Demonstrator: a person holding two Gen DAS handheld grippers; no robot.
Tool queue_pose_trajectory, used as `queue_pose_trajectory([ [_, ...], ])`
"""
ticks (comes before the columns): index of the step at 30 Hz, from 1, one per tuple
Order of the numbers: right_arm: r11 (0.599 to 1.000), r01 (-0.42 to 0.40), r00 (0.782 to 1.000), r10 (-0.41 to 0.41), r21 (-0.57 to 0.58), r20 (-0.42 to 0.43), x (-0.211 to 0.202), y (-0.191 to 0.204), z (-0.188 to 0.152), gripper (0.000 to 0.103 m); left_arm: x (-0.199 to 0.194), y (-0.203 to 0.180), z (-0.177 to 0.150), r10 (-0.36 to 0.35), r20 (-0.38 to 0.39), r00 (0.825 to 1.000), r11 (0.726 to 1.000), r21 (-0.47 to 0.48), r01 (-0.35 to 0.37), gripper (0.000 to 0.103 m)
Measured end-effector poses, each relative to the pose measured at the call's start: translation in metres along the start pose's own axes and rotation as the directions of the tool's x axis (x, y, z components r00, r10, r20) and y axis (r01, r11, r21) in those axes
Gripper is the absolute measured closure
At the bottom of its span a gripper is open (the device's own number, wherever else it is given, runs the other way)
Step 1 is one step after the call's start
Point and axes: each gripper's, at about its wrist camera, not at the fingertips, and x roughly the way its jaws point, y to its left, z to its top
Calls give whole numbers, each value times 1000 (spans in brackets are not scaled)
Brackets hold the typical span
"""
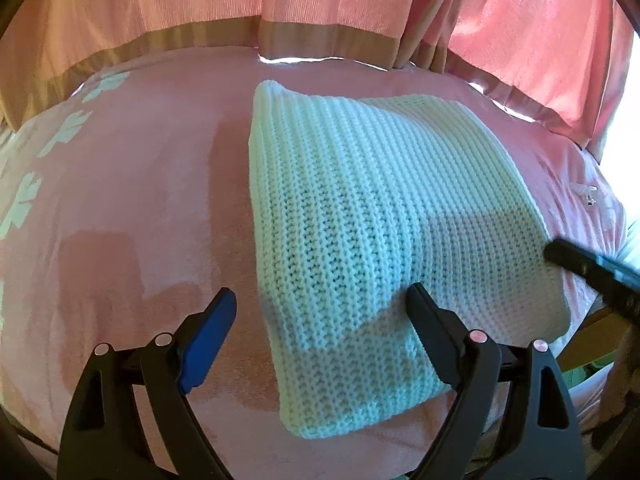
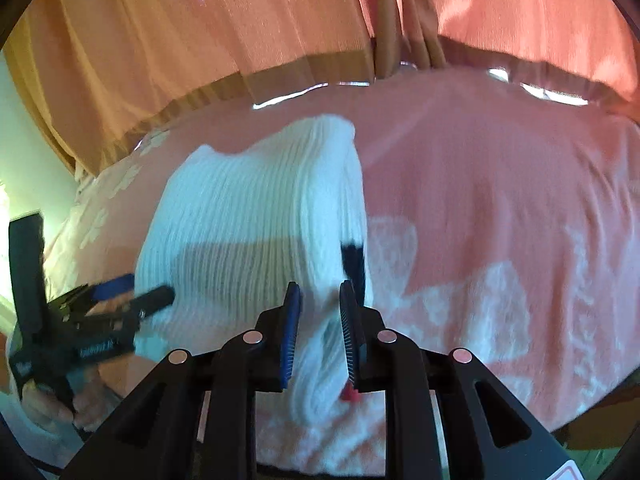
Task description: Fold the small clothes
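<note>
A pale mint knitted garment (image 1: 380, 208) lies folded into a rough rectangle on the pink blanket (image 1: 140, 200). My left gripper (image 1: 320, 292) hangs open over its near left corner, one finger above the knit, the other above the blanket, nothing between them. In the right wrist view the garment (image 2: 248, 220) looks white. My right gripper (image 2: 320, 292) stands narrow at its near right edge, with a raised fold of the knit pinched between the pads. The left gripper (image 2: 144, 288) shows at the left there. A right finger (image 1: 588, 270) pokes in at the garment's right side.
The pink blanket (image 2: 500, 184) carries white bow patterns and drops off at the near right edge. Pink curtains (image 1: 320, 0) with a tan hem hang close behind it. A hand (image 2: 52, 412) holds the left gripper. Bright window light shows at far right.
</note>
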Motion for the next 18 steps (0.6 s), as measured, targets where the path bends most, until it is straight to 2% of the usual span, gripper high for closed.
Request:
queue_pose_trajectory([
  [4, 998, 56, 993, -55, 4, -105, 37, -8, 11, 82, 0, -1, -1, 3, -2, 1000, 1000, 8, -3, 19],
  [6, 998, 54, 993, -52, 18, -106, 40, -7, 10, 81, 0, -1, 0, 11, 1, 1000, 1000, 8, -11, 19],
  [8, 997, 74, 993, -76, -22, -87, 35, 2, 12, 81, -1, -2, -1, 12, 0, 1000, 1000, 7, -12, 19],
  [12, 999, 54, 997, -54, -1, -59, 20, 0, 17, 81, -9, 1, 1, -4, 13, 1000, 1000, -21, 4, 19],
  [15, 998, 63, 998, -63, -7, -16, 2, -1, 22, 67, -34, 10, 9, -77, 112, 991, 995, -58, 84, 18],
  [16, 998, 63, 998, -63, -9, -8, -2, -3, 24, 56, -42, 16, 13, -91, 145, 985, 992, -72, 102, 15],
  [17, 998, 56, 998, -56, -8, -6, -6, -7, 27, 49, -45, 20, 15, -96, 158, 983, 990, -86, 110, 14],
  [18, 999, 44, 999, -44, -3, -13, -7, -11, 30, 47, -45, 24, 18, -100, 160, 982, 988, -104, 117, 14],
])
